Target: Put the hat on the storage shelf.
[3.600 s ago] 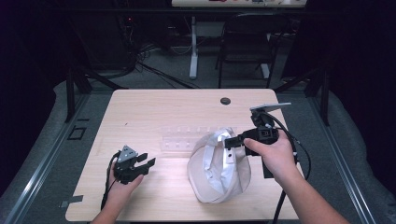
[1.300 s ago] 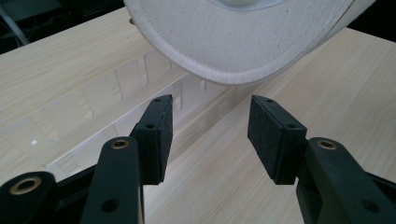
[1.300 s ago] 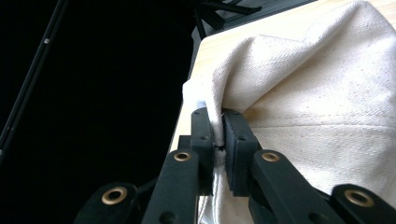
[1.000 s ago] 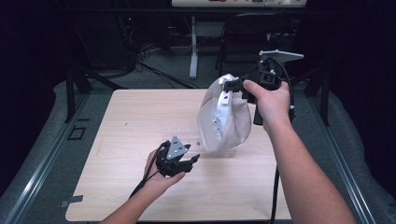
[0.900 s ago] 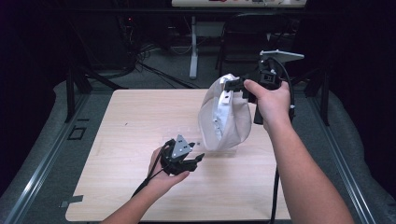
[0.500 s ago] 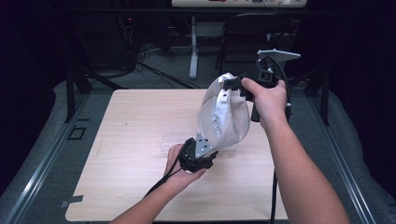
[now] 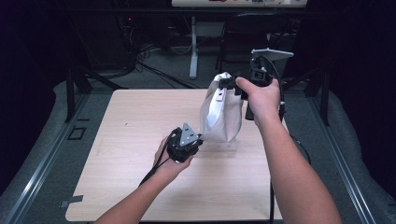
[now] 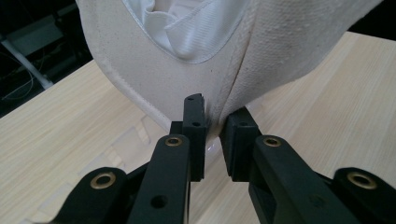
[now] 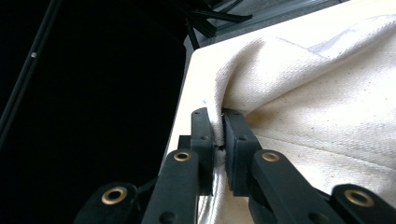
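A white canvas bag (image 7: 222,112) hangs upright above the table, lifted by its top edge. My right gripper (image 7: 229,84) is shut on that top edge, and the right gripper view shows the cloth (image 9: 327,93) pinched between its jaws (image 9: 218,128). My left gripper (image 7: 198,140) is low at the bag's bottom left corner. In the left gripper view a fold of the bag (image 8: 280,51) runs down between the nearly closed jaws (image 8: 215,126), creased where they pinch it.
A clear plastic tray (image 7: 224,145) lies on the light wooden table (image 7: 130,121) just under the bag, also seen as a clear tray (image 8: 126,149) past the left jaws. Dark floor, cables and a chair stand beyond the far edge.
The right gripper lifted the bag off the table and holds it up. The left gripper travelled right across the table to the bag's lower corner and closed on a fold.
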`<action>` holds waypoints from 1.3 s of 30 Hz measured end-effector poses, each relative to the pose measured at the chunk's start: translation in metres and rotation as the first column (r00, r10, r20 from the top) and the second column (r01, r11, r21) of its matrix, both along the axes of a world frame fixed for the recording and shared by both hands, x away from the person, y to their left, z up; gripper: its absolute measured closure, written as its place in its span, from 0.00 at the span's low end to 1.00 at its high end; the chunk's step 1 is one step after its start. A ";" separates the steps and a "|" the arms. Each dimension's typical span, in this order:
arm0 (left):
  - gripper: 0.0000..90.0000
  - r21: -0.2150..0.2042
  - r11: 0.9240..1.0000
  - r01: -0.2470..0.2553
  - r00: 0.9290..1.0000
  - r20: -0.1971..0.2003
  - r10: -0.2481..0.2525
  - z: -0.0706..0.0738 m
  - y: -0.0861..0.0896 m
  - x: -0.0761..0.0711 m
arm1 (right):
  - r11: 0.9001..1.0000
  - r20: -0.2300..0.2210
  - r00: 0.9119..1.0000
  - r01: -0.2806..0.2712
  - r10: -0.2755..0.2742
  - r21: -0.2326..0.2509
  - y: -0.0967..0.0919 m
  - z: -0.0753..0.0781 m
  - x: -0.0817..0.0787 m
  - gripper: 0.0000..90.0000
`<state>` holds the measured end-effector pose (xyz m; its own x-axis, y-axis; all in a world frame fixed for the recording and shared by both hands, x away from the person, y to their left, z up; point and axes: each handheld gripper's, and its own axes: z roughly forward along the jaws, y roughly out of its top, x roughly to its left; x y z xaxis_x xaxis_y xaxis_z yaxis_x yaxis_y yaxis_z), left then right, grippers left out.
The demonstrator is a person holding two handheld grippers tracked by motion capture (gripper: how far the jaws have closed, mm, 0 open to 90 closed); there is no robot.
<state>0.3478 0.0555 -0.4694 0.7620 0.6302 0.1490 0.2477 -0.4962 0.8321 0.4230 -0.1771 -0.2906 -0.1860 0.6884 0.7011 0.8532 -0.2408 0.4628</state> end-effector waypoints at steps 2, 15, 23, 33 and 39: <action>0.91 0.000 1.000 0.006 1.000 -0.011 -0.006 0.003 0.003 0.003 | 1.000 -0.004 1.000 0.003 -0.003 0.001 0.002 -0.003 0.003 0.93; 0.92 -0.040 0.999 0.031 0.997 -0.069 -0.034 -0.011 0.016 0.016 | 0.999 -0.028 1.000 -0.015 0.014 -0.040 0.020 -0.013 0.012 0.93; 0.92 -0.061 0.997 0.049 0.995 -0.084 -0.053 -0.025 0.019 0.017 | 0.998 -0.043 0.999 -0.026 0.023 -0.055 0.025 -0.022 0.014 0.93; 0.92 -0.102 0.995 0.010 0.994 -0.104 -0.020 -0.036 0.026 0.014 | 0.998 -0.051 0.998 -0.047 0.044 -0.049 0.034 -0.030 0.015 0.93; 0.94 -0.095 0.995 -0.039 0.988 -0.151 0.024 -0.045 0.030 0.012 | 0.997 -0.072 0.995 -0.066 0.062 -0.049 0.038 -0.037 0.017 0.93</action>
